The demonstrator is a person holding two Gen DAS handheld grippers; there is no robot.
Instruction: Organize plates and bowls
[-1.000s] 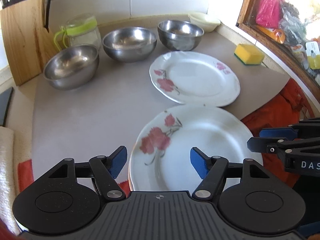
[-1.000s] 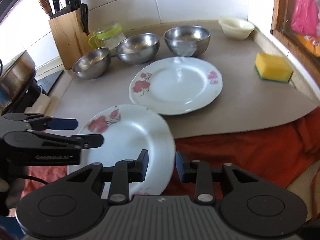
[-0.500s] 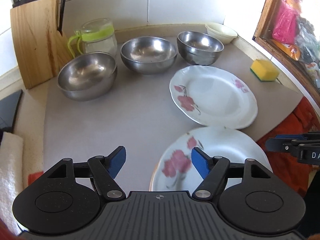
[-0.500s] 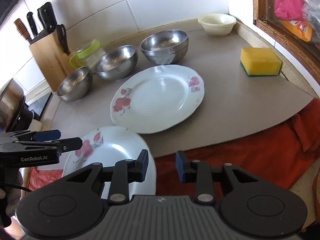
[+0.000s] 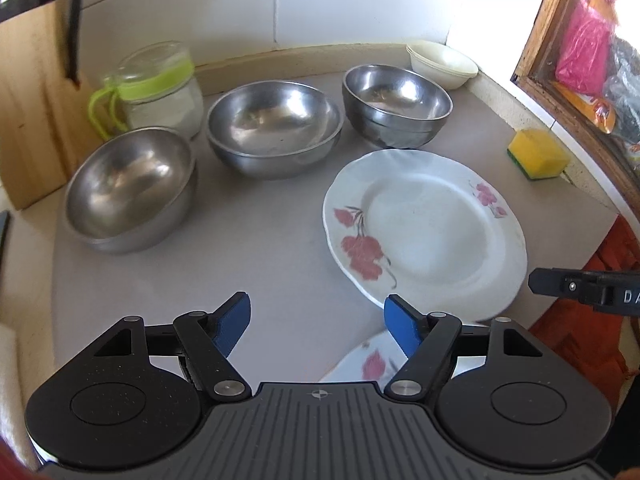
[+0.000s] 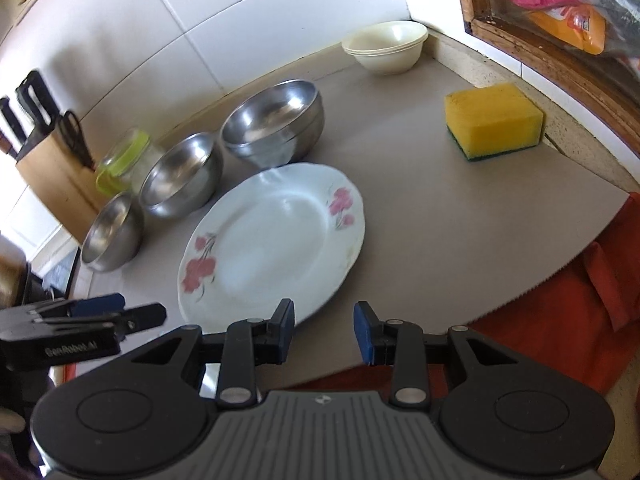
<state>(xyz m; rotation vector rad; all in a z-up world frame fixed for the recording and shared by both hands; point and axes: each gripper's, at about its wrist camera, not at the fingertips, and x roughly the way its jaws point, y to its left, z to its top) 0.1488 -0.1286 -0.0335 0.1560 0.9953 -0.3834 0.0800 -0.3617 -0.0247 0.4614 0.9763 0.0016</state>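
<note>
Hovering spread and empty, left hand-held gripper [image 5: 317,326] — second floral plate [image 5: 370,364] just beneath, right hand-held gripper [image 6: 324,330] parted too — floral plate [image 6: 272,240] ahead

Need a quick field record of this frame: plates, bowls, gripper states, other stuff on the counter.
plates: far plate flat on the mat; near plate mostly hidden under the left gripper
steel bowls: three; left bowl, middle bowl, right bowl, the last looks like a nested stack
cream bowls: stacked in the back corner
left gripper: open, holding nothing
right gripper: open, holding nothing
other: sponge, glass jar, knife block, red cloth
</note>
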